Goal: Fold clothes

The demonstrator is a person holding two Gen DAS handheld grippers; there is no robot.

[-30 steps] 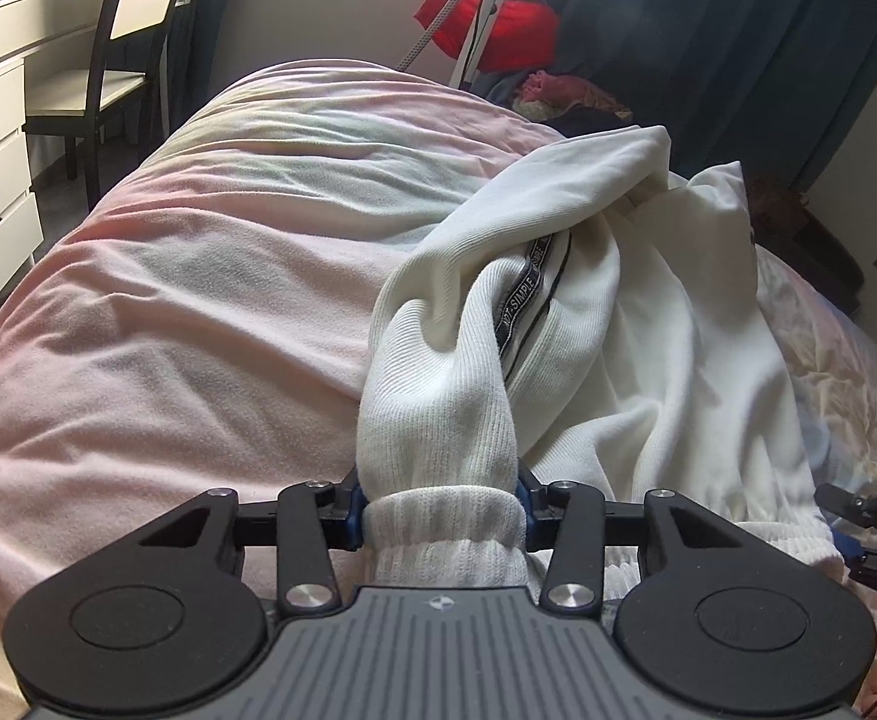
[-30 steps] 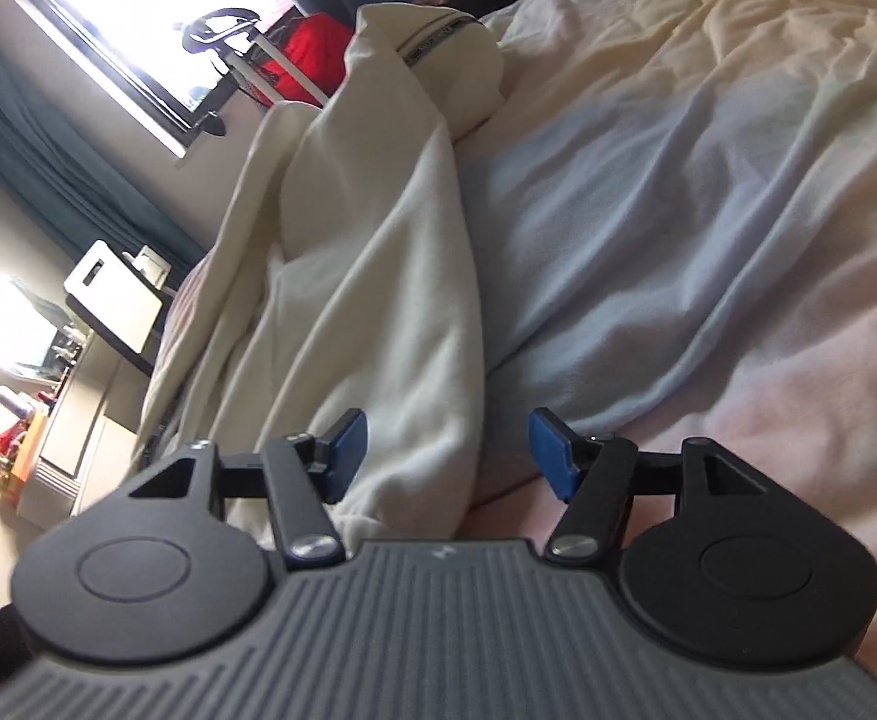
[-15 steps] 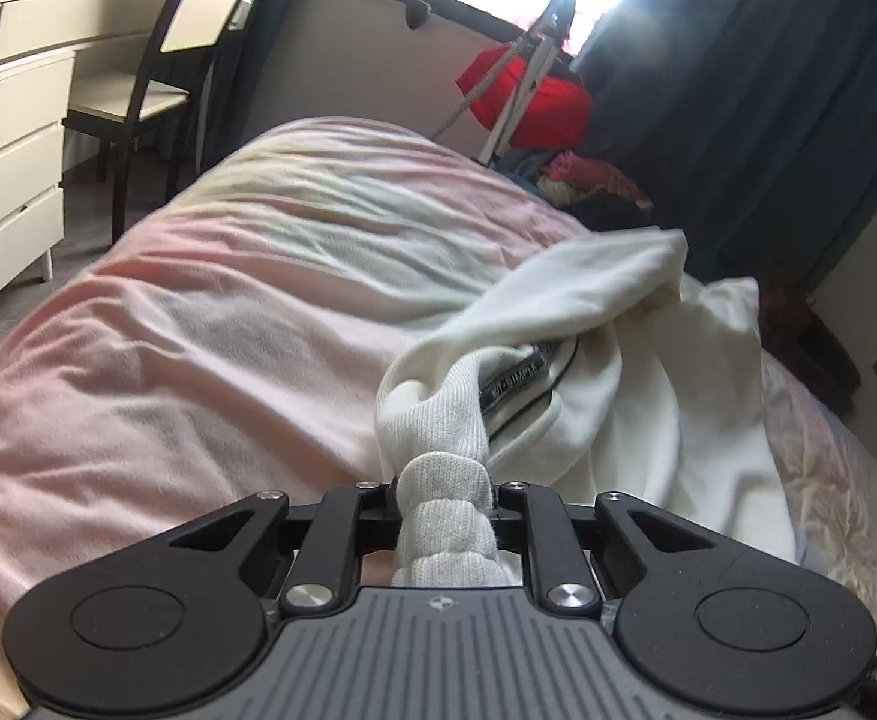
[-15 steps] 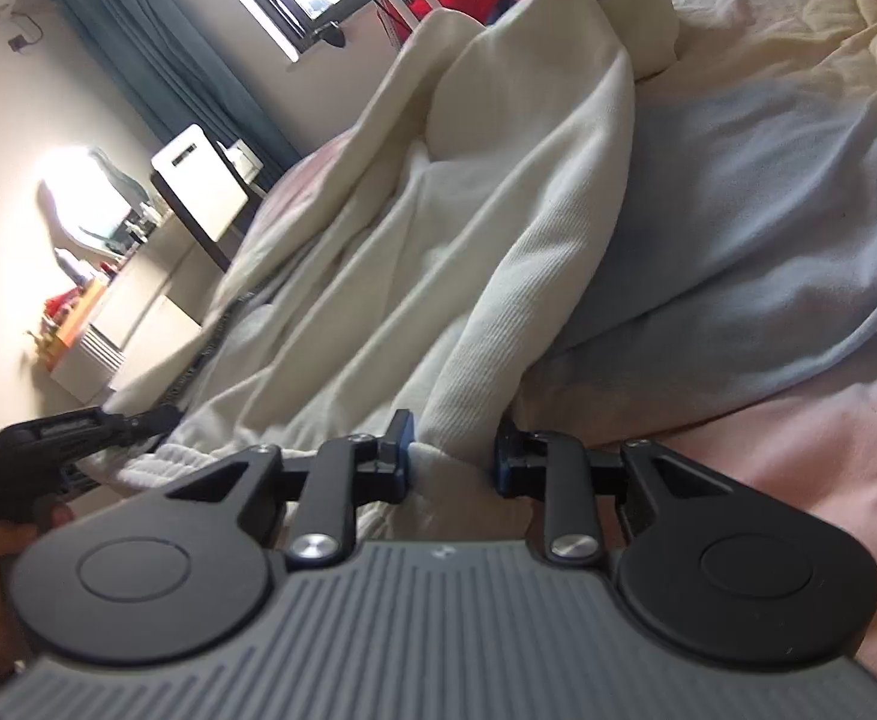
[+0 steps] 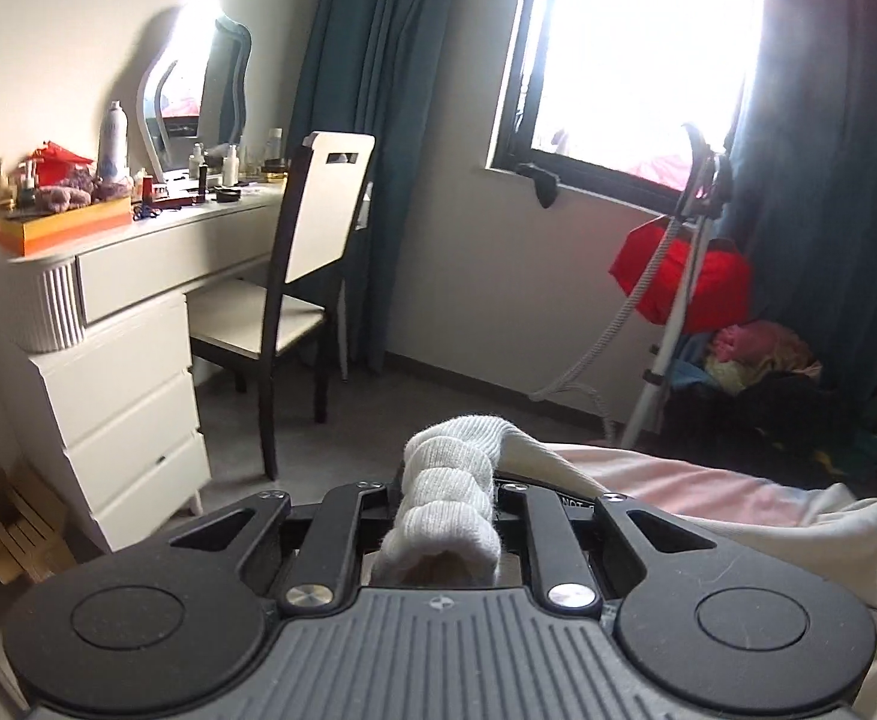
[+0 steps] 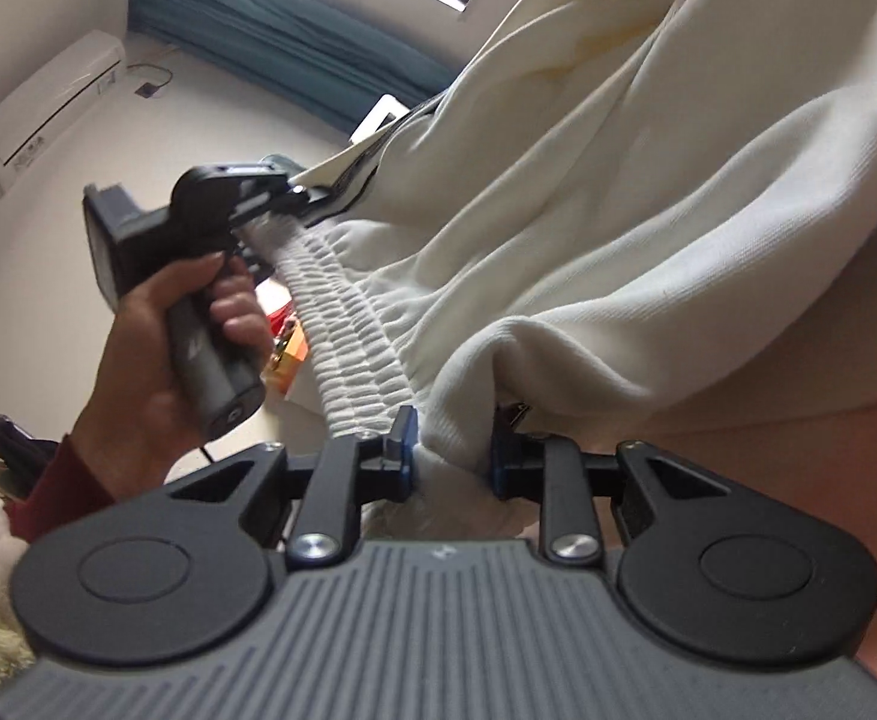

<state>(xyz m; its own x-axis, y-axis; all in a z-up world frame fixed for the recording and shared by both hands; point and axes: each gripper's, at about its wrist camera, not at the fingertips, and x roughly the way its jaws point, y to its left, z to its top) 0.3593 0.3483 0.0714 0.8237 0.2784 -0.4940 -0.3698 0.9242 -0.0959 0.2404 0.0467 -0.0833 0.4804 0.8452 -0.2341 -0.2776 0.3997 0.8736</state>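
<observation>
- Both grippers clamped: left gripper (image 5: 444,516) pinches the white ribbed elastic waistband (image 6: 348,324), right gripper (image 6: 453,456) grips the cream knit trousers (image 6: 648,210).
- Thick bunched elastic could slip free under tension, I reckon.

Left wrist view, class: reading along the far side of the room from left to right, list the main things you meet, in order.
Dressing table → mirror → chair → left curtain → window → red bag → pile of coloured clothes.

Bright window (image 5: 636,54), teal curtains (image 5: 372,120), white dresser (image 5: 108,354), chair (image 5: 312,252).
</observation>
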